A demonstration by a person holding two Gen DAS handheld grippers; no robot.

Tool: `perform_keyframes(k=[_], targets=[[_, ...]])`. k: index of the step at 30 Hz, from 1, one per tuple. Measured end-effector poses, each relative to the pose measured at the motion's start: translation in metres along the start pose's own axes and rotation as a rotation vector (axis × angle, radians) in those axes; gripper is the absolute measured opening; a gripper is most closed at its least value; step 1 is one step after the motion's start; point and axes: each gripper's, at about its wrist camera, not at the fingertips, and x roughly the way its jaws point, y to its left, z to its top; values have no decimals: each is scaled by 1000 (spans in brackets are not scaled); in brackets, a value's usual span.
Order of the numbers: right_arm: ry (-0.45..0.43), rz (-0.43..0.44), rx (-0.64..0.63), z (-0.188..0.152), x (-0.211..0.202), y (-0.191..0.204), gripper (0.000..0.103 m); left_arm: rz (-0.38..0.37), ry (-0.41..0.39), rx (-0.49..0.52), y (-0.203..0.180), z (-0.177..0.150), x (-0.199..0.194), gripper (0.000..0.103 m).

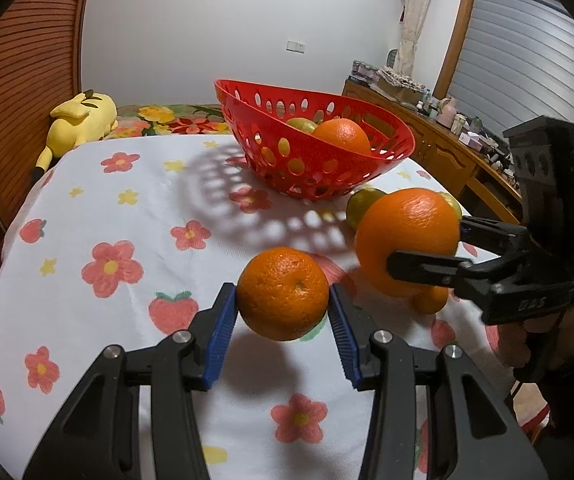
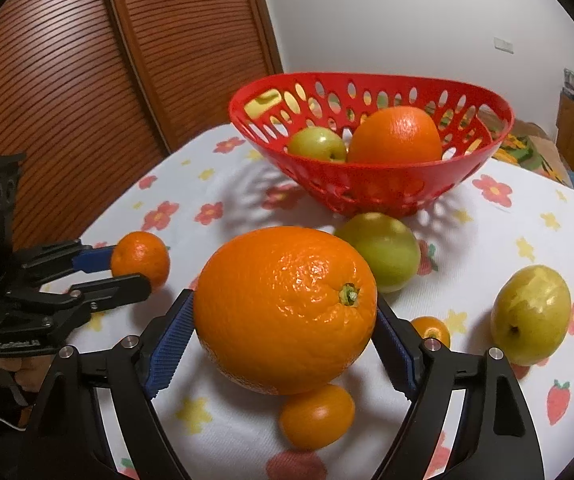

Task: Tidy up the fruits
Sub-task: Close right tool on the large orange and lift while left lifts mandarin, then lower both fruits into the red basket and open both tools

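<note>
Both jaws grip fruit: left gripper (image 1: 283, 300) the small orange (image 1: 283, 294), right gripper (image 2: 283, 340) the big orange (image 2: 285, 310). Lift each over the red basket (image 2: 371, 184) rim at twelve o'clock, then release gently.

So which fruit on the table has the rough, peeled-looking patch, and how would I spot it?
Start at the red basket on the flowered tablecloth. Come toward the camera and go right, past the smooth green fruit just in front of the basket, to the yellow-green fruit lying alone near the cloth's right edge. It alone has a pale, scraped patch on top; its neighbours have whole skins.
</note>
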Motion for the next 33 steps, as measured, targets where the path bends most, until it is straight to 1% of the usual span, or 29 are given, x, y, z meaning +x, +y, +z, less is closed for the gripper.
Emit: perform_keyframes(k=[8, 15, 19, 24, 29, 33], targets=[[-46, 21, -7, 16, -26, -3, 85, 0, -36, 23, -2, 20, -7, 45], [-66, 27, -41, 44, -42, -9, 85, -19, -96, 61, -5, 55, -14, 45], [-77, 32, -64, 61, -47, -14, 85, -22, -114, 99, -8, 71, -13, 45], [-72, 32, -73, 78, -41, -27, 85, -17, -113, 115, -4, 88, -4, 45], [-44, 12, -94, 99, -26, -40, 85, -9, -112, 112, 2, 107, 8, 45], [-8, -4, -110, 117, -6, -50, 85, -2, -112, 110, 5, 123, 19, 45]])
